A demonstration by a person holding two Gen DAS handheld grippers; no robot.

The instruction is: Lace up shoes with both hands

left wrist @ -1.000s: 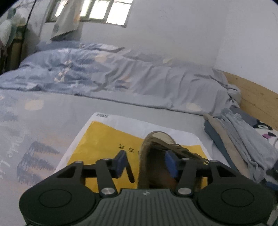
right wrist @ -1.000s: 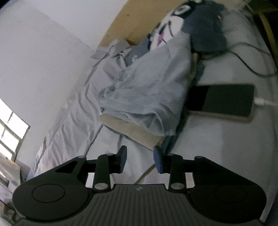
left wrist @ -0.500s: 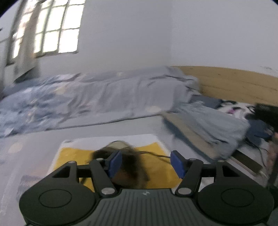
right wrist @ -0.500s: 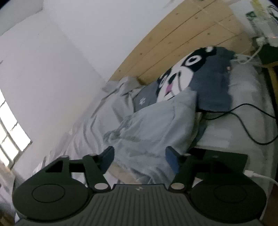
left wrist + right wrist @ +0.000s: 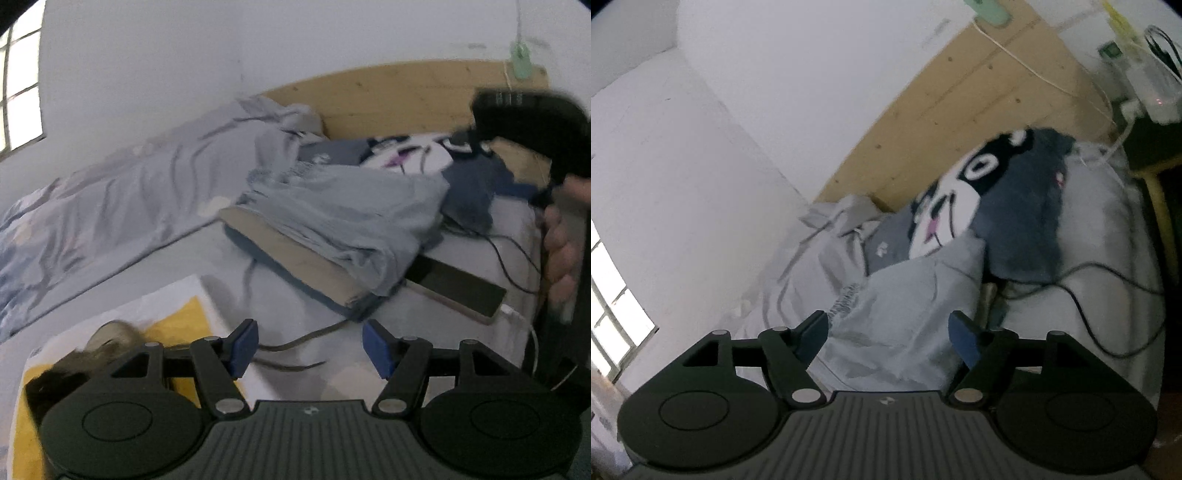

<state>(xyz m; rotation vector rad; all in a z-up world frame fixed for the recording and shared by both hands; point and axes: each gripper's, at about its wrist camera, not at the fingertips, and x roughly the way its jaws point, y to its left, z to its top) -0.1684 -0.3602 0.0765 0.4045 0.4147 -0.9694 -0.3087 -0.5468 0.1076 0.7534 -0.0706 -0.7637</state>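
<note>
A brown shoe point(image 5: 107, 339), blurred, lies on a yellow and white bag point(image 5: 184, 317) at the lower left of the left wrist view. Its dark lace point(image 5: 325, 331) trails right across the grey sheet, under the gap of my left gripper point(image 5: 310, 345). That gripper is open and grips nothing. In the right wrist view my right gripper point(image 5: 888, 328) has its jaws opening, with nothing between them; it faces a heap of clothes. The shoe is out of that view. At the right edge of the left wrist view a hand point(image 5: 561, 251) holds the right gripper's black body point(image 5: 532, 122).
Folded grey clothes point(image 5: 332, 221) lie beyond the lace. A dark phone point(image 5: 458, 288) on a white cable sits to their right. A cartoon-face pillow point(image 5: 960, 206), a black cable point(image 5: 1108, 295) and the wooden headboard point(image 5: 388, 99) are behind. A rumpled duvet point(image 5: 129, 192) fills the left.
The left view swung right: the shoe went from between the fingers to the lower left, and the jaws spread. The right view rose from the phone to the pillow, jaws widening.
</note>
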